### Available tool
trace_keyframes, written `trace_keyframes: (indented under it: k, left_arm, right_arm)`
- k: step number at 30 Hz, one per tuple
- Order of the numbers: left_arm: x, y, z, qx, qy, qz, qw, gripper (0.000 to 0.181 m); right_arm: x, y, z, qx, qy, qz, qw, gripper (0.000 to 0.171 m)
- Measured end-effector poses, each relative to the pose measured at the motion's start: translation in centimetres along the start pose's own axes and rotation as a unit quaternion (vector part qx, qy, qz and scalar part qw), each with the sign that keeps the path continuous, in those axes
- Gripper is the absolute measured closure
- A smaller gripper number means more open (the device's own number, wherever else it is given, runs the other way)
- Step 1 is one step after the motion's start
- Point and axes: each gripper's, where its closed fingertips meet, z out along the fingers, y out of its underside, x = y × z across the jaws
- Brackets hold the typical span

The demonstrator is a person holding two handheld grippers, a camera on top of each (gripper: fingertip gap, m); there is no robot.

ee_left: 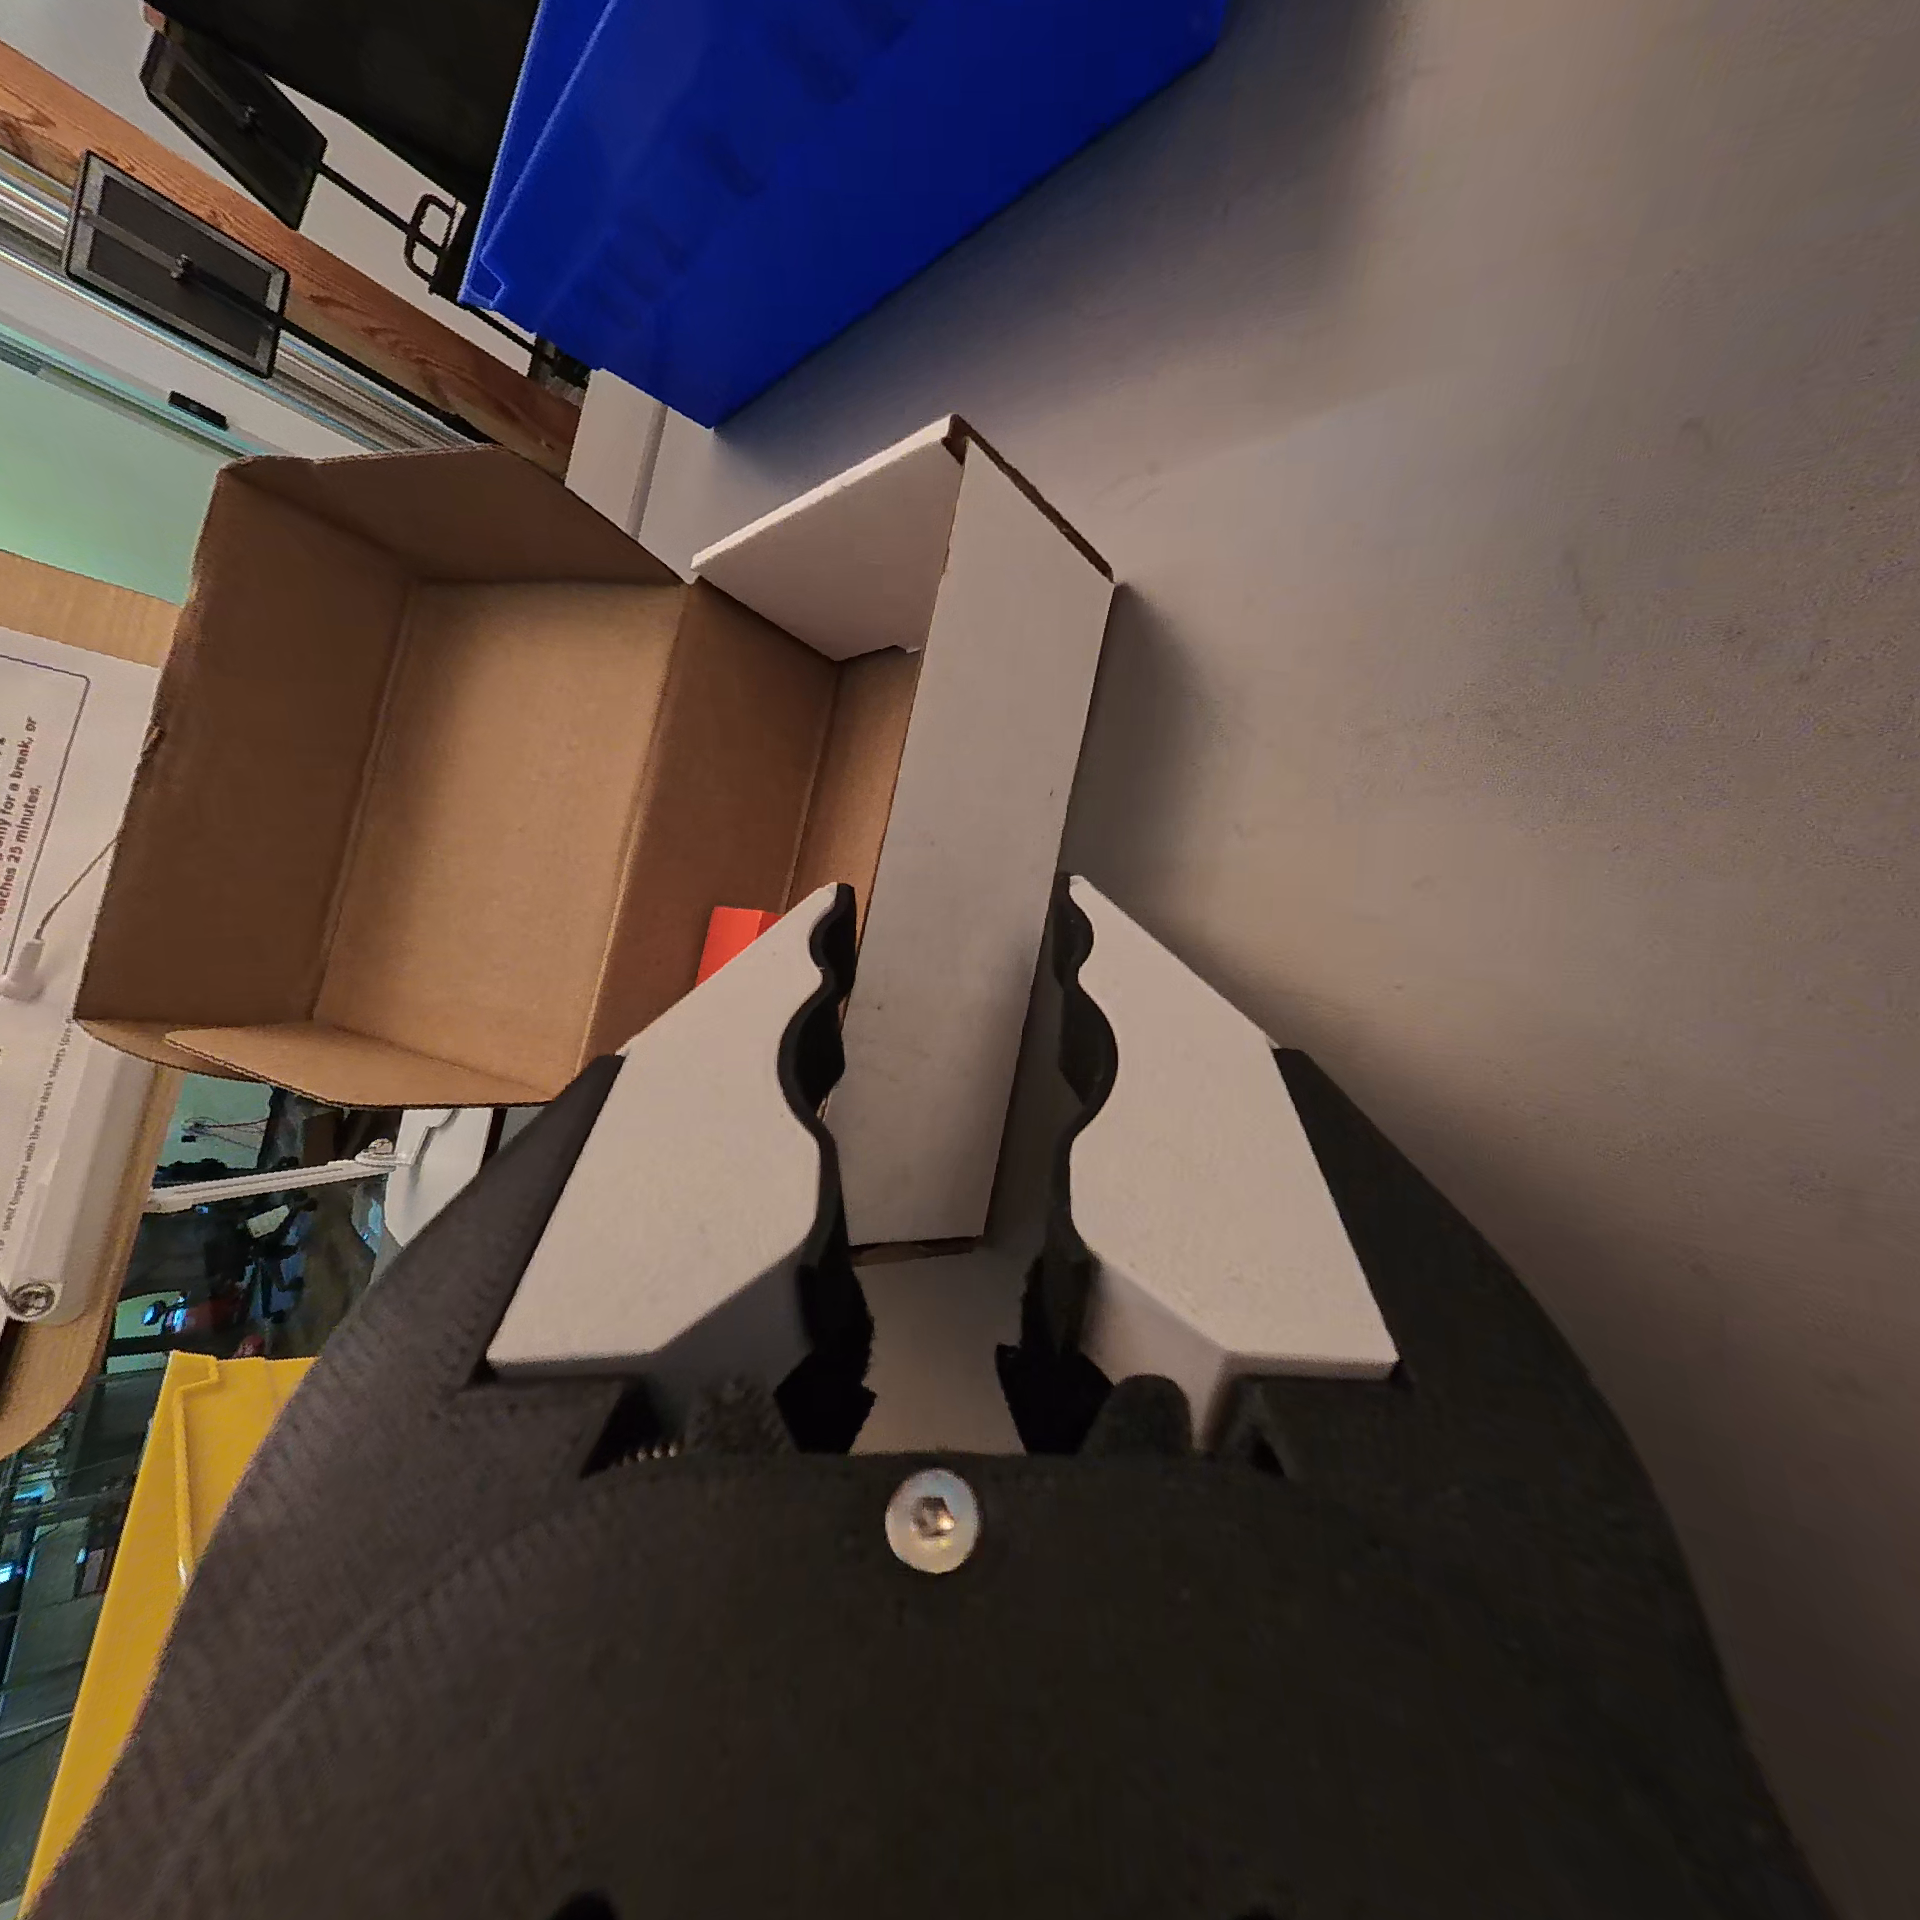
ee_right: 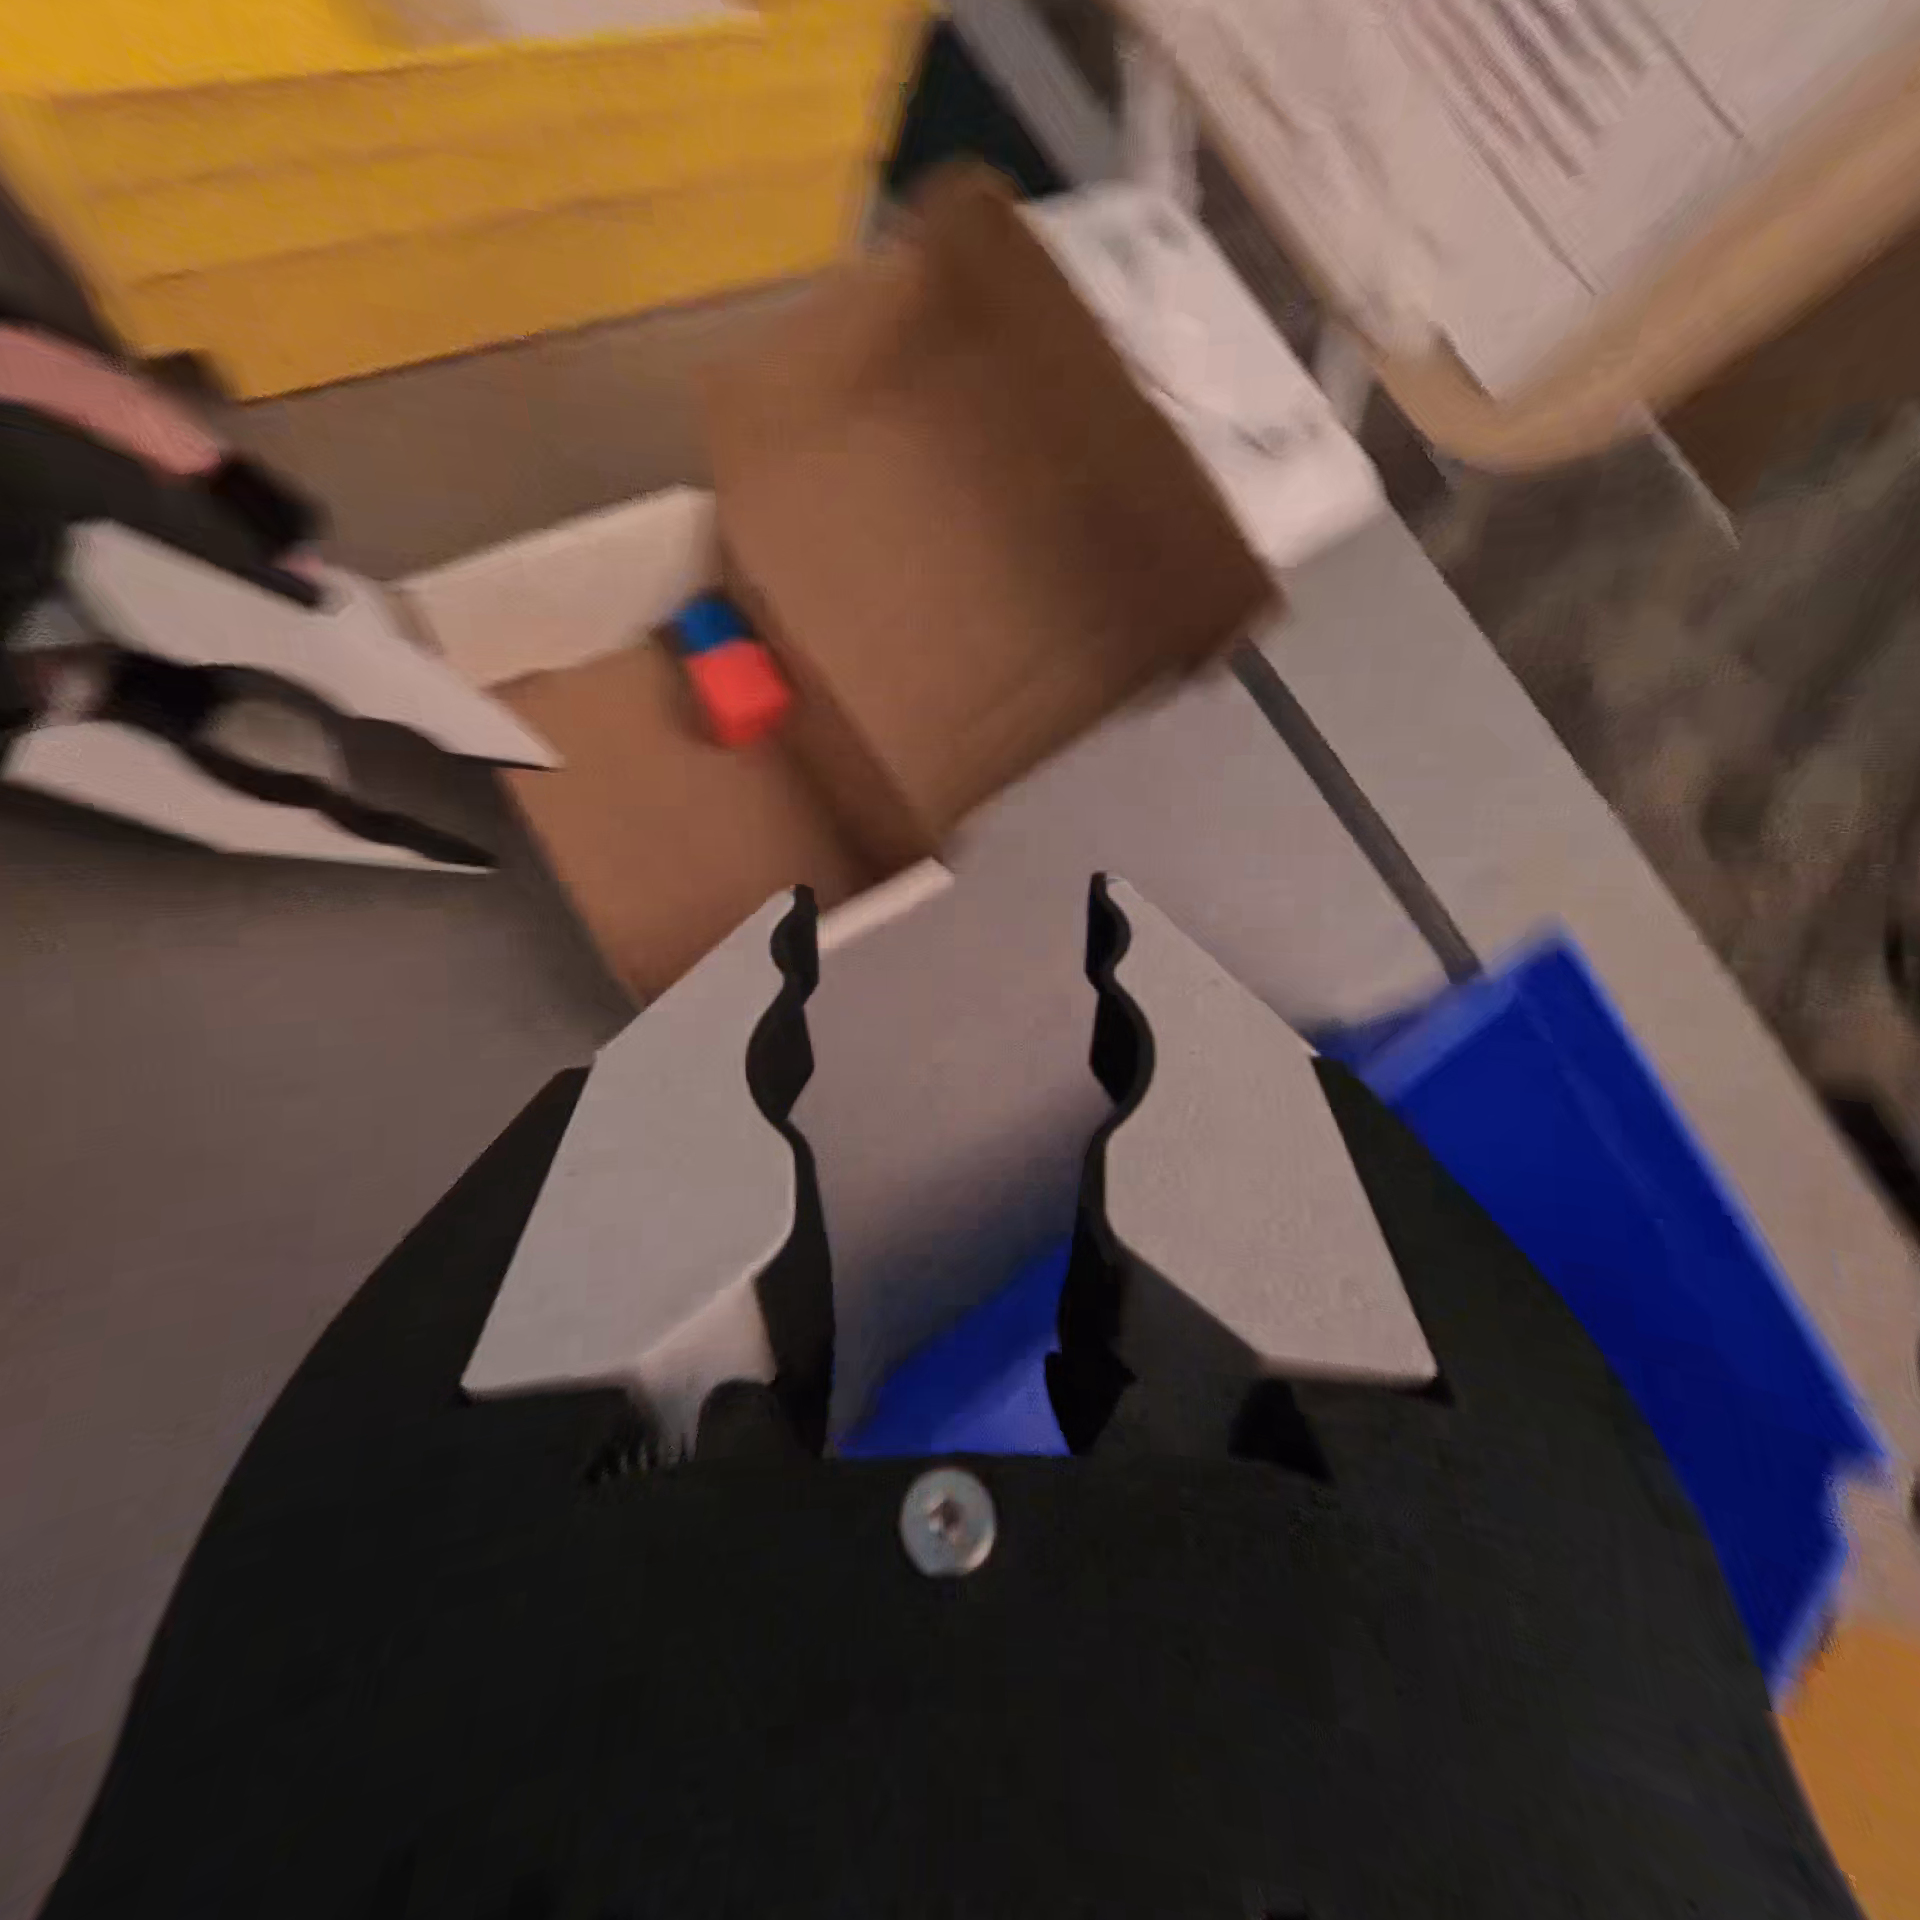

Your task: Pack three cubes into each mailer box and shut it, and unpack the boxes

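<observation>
While the grey table (ee_left: 1507, 727) fills most of what we see, a blue bin (ee_left: 790, 177) sits at its far side and a yellow bin (ee_right: 436, 187) stands beyond the box in our right wrist view. Between them lies the open mailer box (ee_left: 499, 769), white outside and brown inside, its lid (ee_right: 977, 520) standing up and its bottom mostly bare. Our left gripper (ee_left: 951, 904) straddles the box's white side wall (ee_left: 977, 831), fingers (ee_left: 727, 1122) on either side of it; whether they press it, we cannot tell. Our right gripper (ee_right: 951, 899) hangs over the table just short of the box, its jaws apart and holding nothing; this view is blurred. Inside the box, near the lid, we see a red cube (ee_right: 738, 696) touching a blue cube (ee_right: 707, 623).
</observation>
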Motion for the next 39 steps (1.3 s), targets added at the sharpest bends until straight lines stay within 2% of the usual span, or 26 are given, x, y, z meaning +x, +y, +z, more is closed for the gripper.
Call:
trace_keyframes:
  k: [1, 3, 7, 12, 16, 22, 26, 28, 29, 30, 32, 35, 39]
  left_arm:
    - [0.0, 0.0, 0.0, -0.001, -0.001, 0.001, 1.000, 0.144]
    - [0.0, 0.0, 0.0, -0.001, -0.001, 0.003, 1.000, 0.144]
    - [0.1, 0.0, 0.0, 0.001, 0.002, -0.002, 1.000, 0.144]
    - [0.1, -0.1, 0.0, 0.003, 0.003, -0.003, 1.000, 0.144]
    - [0.1, -0.1, 0.0, 0.003, 0.003, -0.003, 1.000, 0.144]
    - [0.1, -0.1, 0.0, 0.003, 0.003, -0.002, 1.000, 0.144]
    - [0.1, -0.1, 0.0, 0.002, 0.003, -0.001, 1.000, 0.144]
    - [0.2, -0.1, 0.0, 0.002, 0.003, 0.000, 1.000, 0.144]
    - [0.2, -0.1, 0.0, 0.002, 0.003, 0.001, 1.000, 0.144]
    - [0.1, -0.1, 0.0, 0.002, 0.003, 0.001, 1.000, 0.144]
    - [0.1, -0.1, 0.0, 0.003, 0.003, 0.000, 1.000, 0.144]
    - [0.1, -0.1, 0.0, 0.004, 0.004, -0.002, 1.000, 0.144]
    - [0.2, -0.1, 0.0, 0.003, 0.004, 0.000, 1.000, 0.143]
  right_arm:
    - [-2.4, -1.2, 1.4, 0.005, -0.026, -0.052, 0.998, 0.124]
    - [-5.5, -2.5, 4.6, -0.001, -0.046, -0.125, 0.991, 0.133]
    - [-9.0, -2.2, 10.5, -0.043, -0.089, -0.196, 0.976, 0.139]
    - [-9.2, -0.3, 15.0, -0.100, -0.087, -0.231, 0.964, 0.140]
    - [-8.9, 1.0, 16.4, -0.136, -0.078, -0.240, 0.958, 0.142]
    - [-9.6, 1.0, 15.2, -0.136, -0.091, -0.242, 0.956, 0.152]
    - [-9.2, 1.0, 15.5, -0.145, -0.101, -0.222, 0.959, 0.130]
    - [-9.1, 1.5, 15.9, -0.164, -0.114, -0.210, 0.957, 0.127]
    - [-9.0, 1.7, 16.1, -0.167, -0.115, -0.208, 0.957, 0.128]
    - [-9.1, 1.9, 16.2, -0.173, -0.122, -0.206, 0.955, 0.140]
    - [-9.3, 1.7, 15.9, -0.175, -0.130, -0.199, 0.956, 0.142]
    - [-8.2, -0.1, 13.6, -0.144, -0.103, -0.190, 0.966, 0.143]
    - [-3.3, -3.4, 5.6, -0.077, -0.013, -0.145, 0.986, 0.143]
